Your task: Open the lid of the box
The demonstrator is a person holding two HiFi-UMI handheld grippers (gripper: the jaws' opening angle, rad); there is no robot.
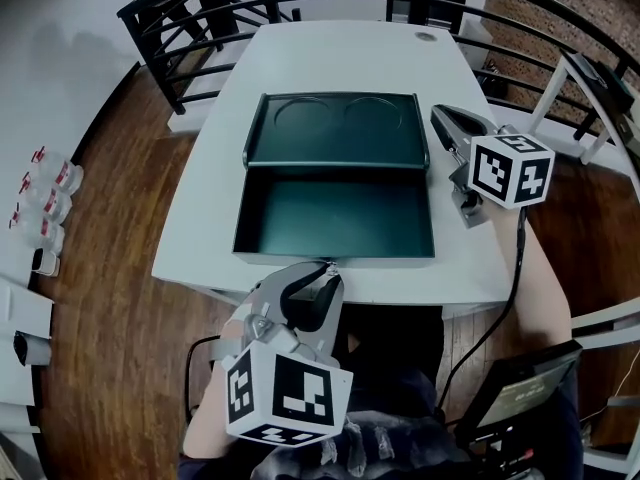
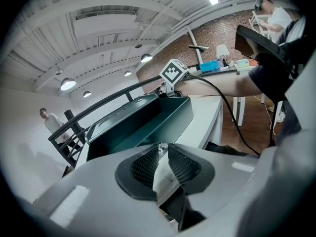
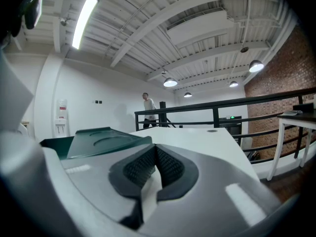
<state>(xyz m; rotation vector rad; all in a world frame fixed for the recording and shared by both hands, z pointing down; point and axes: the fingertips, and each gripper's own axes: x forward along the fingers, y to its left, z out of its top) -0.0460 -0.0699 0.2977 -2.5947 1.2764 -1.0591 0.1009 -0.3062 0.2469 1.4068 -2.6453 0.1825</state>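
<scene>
A dark green box (image 1: 335,252) stands open on the white table (image 1: 340,53), its inside bare. Its lid (image 1: 337,128) is folded back flat behind it, showing two round recesses. My left gripper (image 1: 322,268) is at the table's near edge, jaws shut, tips just short of the box's front wall. In the left gripper view the box (image 2: 148,122) lies right ahead of the shut left gripper (image 2: 163,149). My right gripper (image 1: 442,116) lies on the table just right of the lid, jaws shut. The right gripper view has the shut right gripper (image 3: 156,149) with the lid (image 3: 106,139) to its left.
A black railing (image 1: 200,8) curves round the table's far and left sides. Small bottles (image 1: 45,198) stand on the wood floor at the left. A dark screen (image 1: 520,393) sits at the lower right by my legs. A person (image 3: 148,105) stands far off by the railing.
</scene>
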